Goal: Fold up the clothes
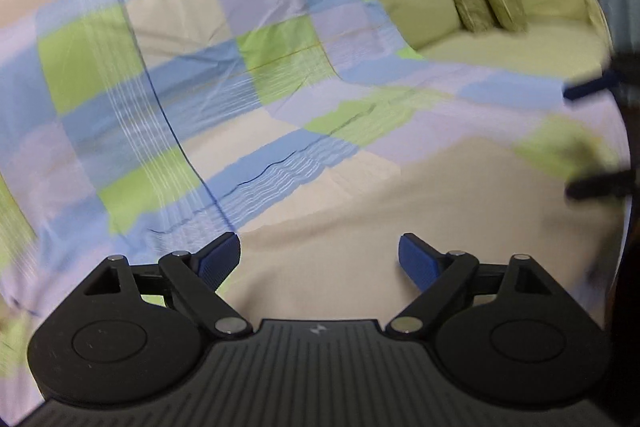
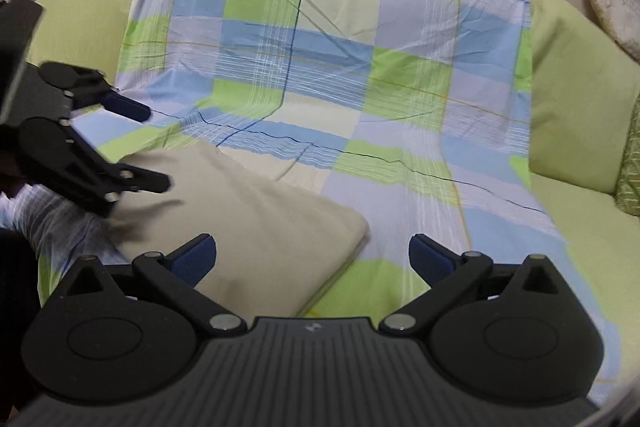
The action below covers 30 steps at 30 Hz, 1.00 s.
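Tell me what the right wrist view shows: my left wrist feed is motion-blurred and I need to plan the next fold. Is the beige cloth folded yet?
Observer: Yes. The beige fabric garment lies folded on the blue, green and lilac checked sheet. Stacked layers show along its near-right edge.
Operator: Where is my left gripper relative to it?
Observer: The left gripper is open at the garment's far-left side. I cannot tell whether it is touching.
Operator: And the right gripper?
Observer: The right gripper is open and holds nothing. Its left finger is over the garment's near edge.
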{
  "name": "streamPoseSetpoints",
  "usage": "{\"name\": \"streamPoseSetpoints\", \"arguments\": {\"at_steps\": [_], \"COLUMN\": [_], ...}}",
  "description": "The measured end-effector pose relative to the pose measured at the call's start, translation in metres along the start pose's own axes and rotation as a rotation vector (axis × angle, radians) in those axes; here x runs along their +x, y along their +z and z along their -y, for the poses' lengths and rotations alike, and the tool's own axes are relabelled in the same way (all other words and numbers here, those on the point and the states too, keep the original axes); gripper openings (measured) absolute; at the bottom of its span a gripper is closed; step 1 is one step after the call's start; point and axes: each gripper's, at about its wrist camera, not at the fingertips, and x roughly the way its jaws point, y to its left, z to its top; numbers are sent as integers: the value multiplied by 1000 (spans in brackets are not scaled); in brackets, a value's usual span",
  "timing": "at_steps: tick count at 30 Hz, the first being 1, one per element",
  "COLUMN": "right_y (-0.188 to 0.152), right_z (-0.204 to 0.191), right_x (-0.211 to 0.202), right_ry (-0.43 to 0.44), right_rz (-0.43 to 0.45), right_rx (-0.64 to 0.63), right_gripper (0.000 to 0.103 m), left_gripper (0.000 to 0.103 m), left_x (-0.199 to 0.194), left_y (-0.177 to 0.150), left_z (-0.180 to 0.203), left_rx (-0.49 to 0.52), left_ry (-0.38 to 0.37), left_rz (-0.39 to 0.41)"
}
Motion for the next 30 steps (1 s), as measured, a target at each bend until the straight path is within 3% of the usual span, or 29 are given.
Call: {"name": "streamPoseSetpoints", "arguments": {"at_steps": [6,9,16,26,30], "right_y": [0,-2,-2,24,26], "right_z": [5,7,9,4,14], "right_x": [24,32,42,88,123], "right_ry": [-8,-11,-6,-27,-55], "right_rz": [-16,-19,-23,-29,-110], "right_rx": [-16,0,11,-100,-159], "right_gripper": [102,102,102,102,101], "left_gripper": [88,88,88,90,89], "left_x": [39,47,59,54,49], "left_y": [7,12,-2,-12,-6], "left_z": [12,8,1,-1,-7], "left_rx": [72,41,108,63,20], "left_ry": [-49,-56,36,71,65], "left_rz": [-26,-5,-77,-49,-41]}}
